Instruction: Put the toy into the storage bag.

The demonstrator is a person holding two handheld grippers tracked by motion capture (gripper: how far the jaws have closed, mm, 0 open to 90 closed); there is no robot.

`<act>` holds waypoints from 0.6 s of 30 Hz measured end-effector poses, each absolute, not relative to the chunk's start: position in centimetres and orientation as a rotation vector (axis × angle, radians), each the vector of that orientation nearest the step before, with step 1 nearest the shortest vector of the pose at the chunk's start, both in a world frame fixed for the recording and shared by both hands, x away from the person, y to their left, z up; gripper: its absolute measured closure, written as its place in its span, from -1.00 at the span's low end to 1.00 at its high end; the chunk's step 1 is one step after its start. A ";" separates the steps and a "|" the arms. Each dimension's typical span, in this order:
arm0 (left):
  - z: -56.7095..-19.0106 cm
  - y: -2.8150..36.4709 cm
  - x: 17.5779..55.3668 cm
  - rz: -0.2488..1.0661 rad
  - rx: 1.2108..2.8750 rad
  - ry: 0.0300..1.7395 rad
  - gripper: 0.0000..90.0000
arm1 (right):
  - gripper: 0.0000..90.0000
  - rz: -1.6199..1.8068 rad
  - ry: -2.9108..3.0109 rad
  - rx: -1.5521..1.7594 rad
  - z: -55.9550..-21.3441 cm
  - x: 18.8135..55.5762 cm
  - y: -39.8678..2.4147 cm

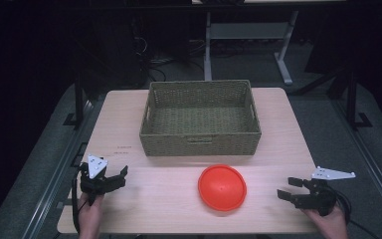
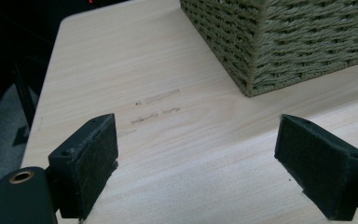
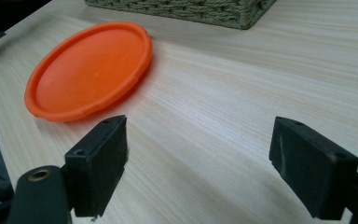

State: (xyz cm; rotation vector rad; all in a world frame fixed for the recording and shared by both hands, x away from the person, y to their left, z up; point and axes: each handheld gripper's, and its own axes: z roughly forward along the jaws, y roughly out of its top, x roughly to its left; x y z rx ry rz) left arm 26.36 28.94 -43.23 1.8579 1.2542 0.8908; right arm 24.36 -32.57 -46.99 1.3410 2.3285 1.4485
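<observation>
High view: a light wooden table (image 1: 129, 129) carries a woven olive-green basket (image 1: 200, 141) toward its far middle. The basket sits upright, open side up, and its inside looks bare. An orange round plate (image 1: 222, 187) lies flat on the table just in front of the basket, slightly right of the basket's centre and apart from its front wall.

Left hand-held gripper (image 1: 120, 175) rests near the table's front left corner, held by the person's left hand (image 1: 90, 215); its jaws are spread with nothing between them. Faint printed marks (image 1: 125, 147) show on the table surface between this gripper and the basket's left front corner.

Right hand-held gripper (image 1: 288, 188) sits near the front right edge, held by the right hand (image 1: 331, 222); its jaws are likewise spread and empty, pointing left toward the plate but well apart from it.

Left gripper view: both black padded jaws stand wide over bare wood; a corner of the basket (image 2: 279, 42) is ahead at upper right, and the printed marks (image 2: 156, 108) lie ahead between the jaws.

Right gripper view: the jaws are wide apart over bare wood. The plate (image 3: 91, 70) lies ahead and left, rim down on the table, with the basket's lower edge (image 3: 186, 10) beyond it.
</observation>
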 end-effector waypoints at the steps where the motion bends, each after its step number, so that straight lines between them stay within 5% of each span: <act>1: -43.2 28.9 26.4 0.891 1.858 1.254 -0.72 | -0.58 1.449 2.329 1.341 -47.0 24.4 -32.6; 18: -43.3 29.3 26.2 0.867 1.849 1.243 -0.72 | -0.62 1.440 2.411 1.235 -44.9 24.2 -29.6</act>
